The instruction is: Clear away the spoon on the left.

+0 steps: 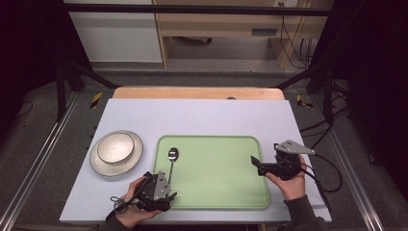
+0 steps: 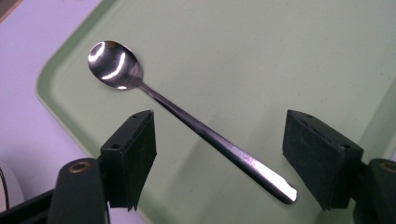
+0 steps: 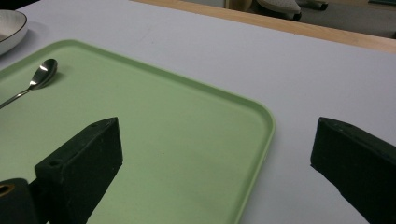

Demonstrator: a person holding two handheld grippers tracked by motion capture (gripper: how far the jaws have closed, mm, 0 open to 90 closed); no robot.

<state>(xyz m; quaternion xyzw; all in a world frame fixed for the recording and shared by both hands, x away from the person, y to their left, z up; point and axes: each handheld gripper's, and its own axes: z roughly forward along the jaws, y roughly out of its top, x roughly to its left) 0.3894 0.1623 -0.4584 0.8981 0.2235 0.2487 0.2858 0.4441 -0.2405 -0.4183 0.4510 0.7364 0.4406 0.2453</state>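
A steel spoon lies on the left part of a green tray, bowl end away from the person. My left gripper sits at the tray's near left corner, over the end of the handle. In the left gripper view the spoon runs slantwise between the jaws, and the left gripper is open and not touching it. My right gripper hovers at the tray's right edge, pointing left. It is open, with the tray rim below the gap and nothing held.
A white bowl stands on a white plate left of the tray, on the pale table cover. The plate's edge and the spoon also appear in the right gripper view. Cables trail off the table's right side.
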